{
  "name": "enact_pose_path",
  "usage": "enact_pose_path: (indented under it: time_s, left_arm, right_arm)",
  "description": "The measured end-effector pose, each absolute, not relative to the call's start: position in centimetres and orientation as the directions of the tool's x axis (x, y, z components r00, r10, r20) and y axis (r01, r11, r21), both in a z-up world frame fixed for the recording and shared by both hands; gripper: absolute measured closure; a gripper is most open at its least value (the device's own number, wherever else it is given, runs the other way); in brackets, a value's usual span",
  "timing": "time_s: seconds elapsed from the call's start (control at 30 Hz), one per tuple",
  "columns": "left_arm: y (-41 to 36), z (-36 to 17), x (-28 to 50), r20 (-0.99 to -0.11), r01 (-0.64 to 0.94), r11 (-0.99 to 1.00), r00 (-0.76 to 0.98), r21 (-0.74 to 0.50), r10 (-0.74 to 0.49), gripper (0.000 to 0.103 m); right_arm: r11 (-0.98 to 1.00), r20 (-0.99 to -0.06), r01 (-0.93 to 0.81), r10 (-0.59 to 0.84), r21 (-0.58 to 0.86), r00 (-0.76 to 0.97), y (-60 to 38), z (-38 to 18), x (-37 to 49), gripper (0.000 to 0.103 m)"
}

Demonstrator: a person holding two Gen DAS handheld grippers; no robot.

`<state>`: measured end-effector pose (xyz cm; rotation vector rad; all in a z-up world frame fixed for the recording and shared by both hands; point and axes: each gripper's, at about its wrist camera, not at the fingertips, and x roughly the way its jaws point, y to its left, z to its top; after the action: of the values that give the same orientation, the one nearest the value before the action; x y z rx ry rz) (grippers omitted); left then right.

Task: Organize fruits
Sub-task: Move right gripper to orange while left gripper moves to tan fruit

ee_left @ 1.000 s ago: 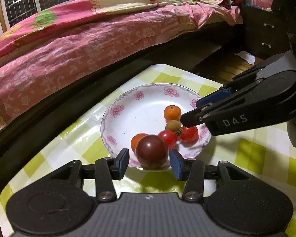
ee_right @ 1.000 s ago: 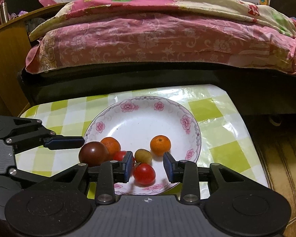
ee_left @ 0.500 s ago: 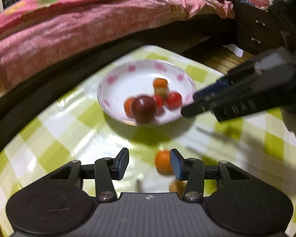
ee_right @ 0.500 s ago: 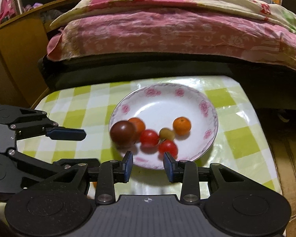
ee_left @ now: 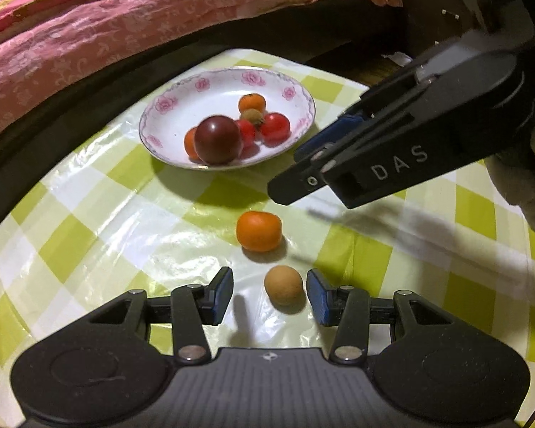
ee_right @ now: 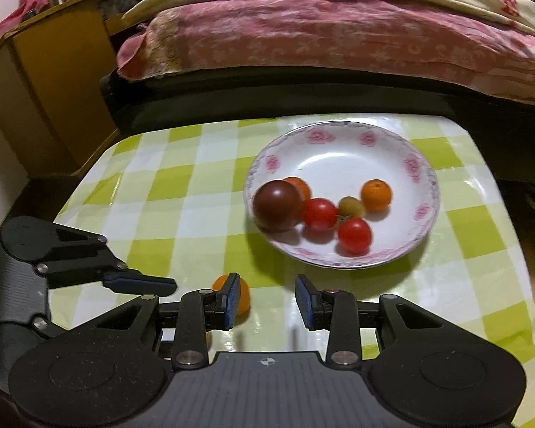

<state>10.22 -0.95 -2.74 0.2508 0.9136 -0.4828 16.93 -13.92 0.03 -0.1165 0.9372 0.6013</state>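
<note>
Two fruits are left on the checked tablecloth (ee_left: 89,235): a small orange (ee_left: 259,226) and, nearer, a tan round fruit (ee_left: 283,285) (possibly a longan; the view is too soft to tell). Six pieces are held in the flowered plate (ee_left: 167,103), among them the dark tomato (ee_left: 218,134), which a second ago sat between the left gripper's (ee_left: 269,294) fingers. Both grippers have been drawn back from the plate. Left jaws are spread around the tan fruit, untouched; right gripper (ee_right: 266,299) jaws are spread, empty. A pick-up is judged next.
</note>
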Motion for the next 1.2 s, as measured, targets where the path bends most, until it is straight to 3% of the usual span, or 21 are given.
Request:
enact_pose_path:
  time_s: [0.27, 0.53, 1.0, 1.13, 1.2]
  left_arm:
    - [-1.7, -3.5, 9.7, -0.806, 0.51, 0.86, 0.515, 0.015, -0.291, 0.052]
    - [-2.3, -3.7, 9.2, -0.804, 0.528, 0.848, 0.521, 0.041, -0.285, 0.071]
    - [-1.6, -3.6, 9.0, -0.808, 0.528, 0.848, 0.515, 0.036, -0.287, 0.071]
    - [-1.8, -3.7, 8.9, -0.808, 0.531, 0.846, 0.52, 0.05, -0.278, 0.07]
    - [-1.9, -3.7, 8.9, -0.807, 0.532, 0.845, 0.52, 0.052, -0.278, 0.07]
  right_arm:
    - [0.806, -0.796, -0.575, 0.438, 0.141, 0.418, -13.1, -0.4, 17.0, 0.068]
    - [0.785, -0.8, -0.6, 0.455, 0.153, 0.392, -12.5, -0.8, 16.8, 0.068]
    - [0.777, -0.824, -0.608, 0.446, 0.163, 0.348, -10.7, -2.8, 17.9, 0.067]
    - [0.778, -0.836, -0.611, 0.426, 0.144, 0.346, -10.2, -3.2, 17.9, 0.078]
    - [0.778, -0.841, -0.614, 0.415, 0.131, 0.347, -10.1, -3.1, 17.7, 0.078]
